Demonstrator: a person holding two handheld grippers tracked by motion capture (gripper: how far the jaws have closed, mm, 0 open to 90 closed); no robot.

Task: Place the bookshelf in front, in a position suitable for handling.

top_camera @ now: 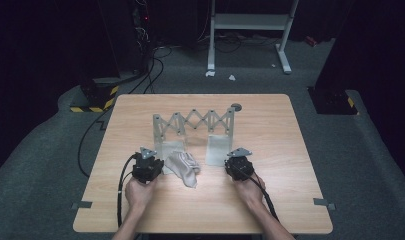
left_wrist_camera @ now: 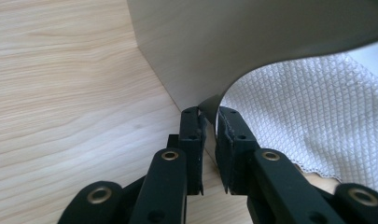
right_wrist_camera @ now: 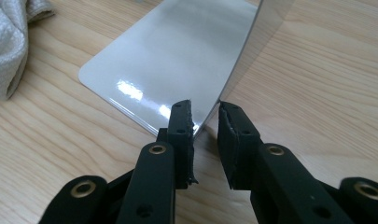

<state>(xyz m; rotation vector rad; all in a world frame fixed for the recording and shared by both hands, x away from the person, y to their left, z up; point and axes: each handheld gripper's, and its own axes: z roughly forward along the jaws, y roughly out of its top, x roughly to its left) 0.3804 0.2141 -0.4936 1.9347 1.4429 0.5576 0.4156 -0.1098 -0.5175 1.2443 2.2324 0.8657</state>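
Lower centre of the high view: left gripper point(top_camera: 149, 164) and right gripper point(top_camera: 238, 161), jaws slightly apart, each straddling a foot plate edge of the grey scissor rack point(top_camera: 194, 122); white cloth point(top_camera: 184, 167) lies between them.

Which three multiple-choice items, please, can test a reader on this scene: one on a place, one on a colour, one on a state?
1. Where does the cloth lie?
A. between the rack's two base plates
B. on the floor
C. at the table's far edge

2. What colour is the cloth?
A. red
B. pale grey-white
C. black

3. How do the jaws of the right gripper stand?
A. apart, at the corner of the right base plate
B. shut on the cloth
C. shut on a cable

Answers: 1 A, the high view shows it beside the left gripper, between the plates of the folding rack; 2 B, its pale weave shows in the left gripper view; 3 A, a gap shows between the jaws.
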